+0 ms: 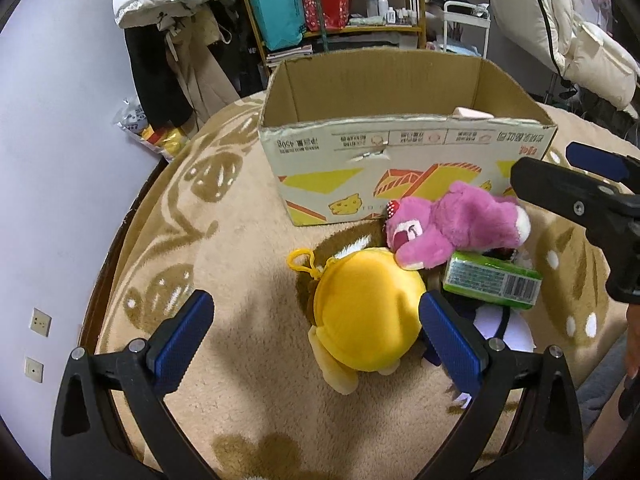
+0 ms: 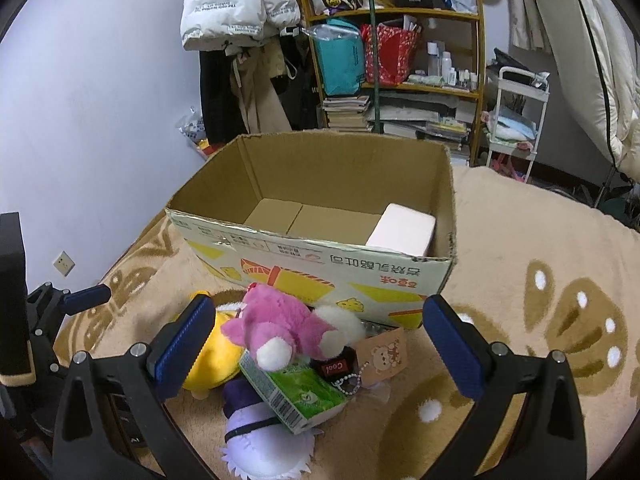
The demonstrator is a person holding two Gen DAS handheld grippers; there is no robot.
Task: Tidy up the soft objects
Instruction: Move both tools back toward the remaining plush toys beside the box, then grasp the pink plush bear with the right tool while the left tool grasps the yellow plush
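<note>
Box [image 2: 320,184] holds only a white block [image 2: 402,236]; pink plush [image 2: 280,328], yellow plush [image 1: 368,312], tissue pack [image 2: 296,392] remain outside. Both jaws gape, holding nothing.

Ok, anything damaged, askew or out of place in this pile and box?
Yes. The cardboard box has a torn gash in its front wall near the top rim, and that rim is ragged. A green rectangular packet lies tilted among the plush toys, propped on the purple-and-white plush, under the pink plush bear. It looks unlike the plush toys.
</note>
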